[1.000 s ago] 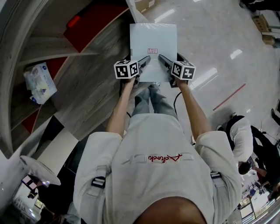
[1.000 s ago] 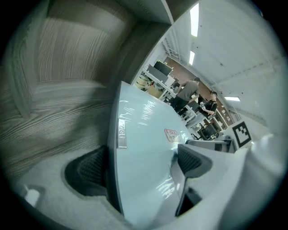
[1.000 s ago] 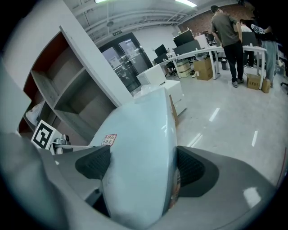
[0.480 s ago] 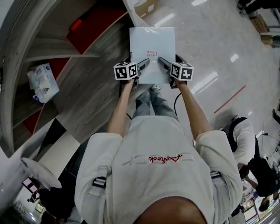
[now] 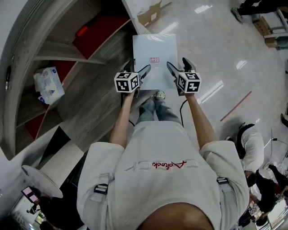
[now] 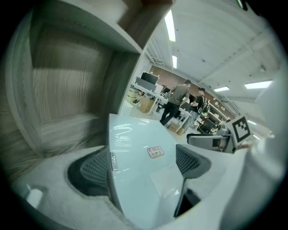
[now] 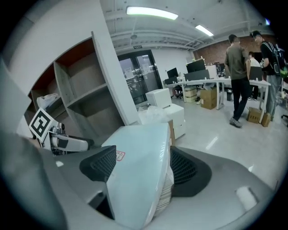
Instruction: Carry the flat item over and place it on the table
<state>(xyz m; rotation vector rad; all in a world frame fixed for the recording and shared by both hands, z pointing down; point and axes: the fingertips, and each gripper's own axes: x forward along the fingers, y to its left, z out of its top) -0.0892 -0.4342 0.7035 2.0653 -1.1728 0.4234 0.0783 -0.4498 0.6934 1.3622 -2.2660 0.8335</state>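
The left gripper (image 6: pixel 141 164) is clenched on the near end of the flat pack (image 5: pixel 154 49), one ribbed pad at the pack's left edge and the other on its top face. The right gripper (image 7: pixel 144 168) is grasping the same pack at the other near corner. Its jaws have just been closing, with the pack between them, and one pad lies on the top face while the other is against the stacked sheet edges underneath. In the head view the two grippers sit side by side, their marker cubes (image 5: pixel 127 82) facing up, and they hold the pack out in front of the person's chest. The pack is white and wrapped in glossy film, with a small red sticker (image 5: pixel 154 59) near its middle. It hangs in the air above the person's legs (image 5: pixel 155 108) and the shiny floor (image 5: pixel 211 45), on no surface. To the left stands a grey wood-grain shelf unit (image 5: pixel 67 58) with red back panels, and a packet of tissues (image 5: pixel 48 85) lies on one shelf. A cardboard box (image 5: pixel 150 13) sits beyond the pack. Two people (image 7: pixel 236 76) stand by desks well beyond.
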